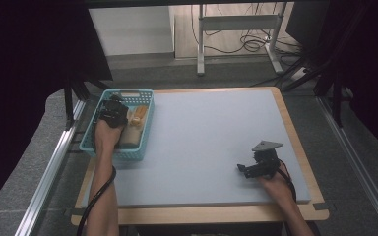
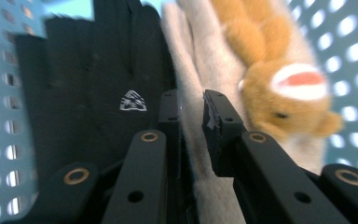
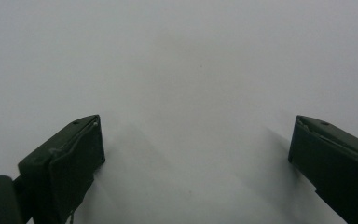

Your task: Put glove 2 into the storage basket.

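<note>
The left gripper [image 2: 192, 116] is down inside the teal basket [image 1: 146, 129] at the worktop's far left corner, its jaws drawn in on a fold of the beige cloth [image 2: 189, 70]. That cloth lies between a black glove [image 2: 98, 65] and an orange plush toy [image 2: 279, 79] with a white-and-red patch. The cloth looks soft, light and limp (it will sag and drape once lifted), so a pinch on a bunched fold, well in from the edge, should hold best; blur makes it hard to say how much fabric is caught. The right gripper [image 3: 193, 154] rests near the worktop's near right corner, jaws spread wide over bare grey surface.
</note>
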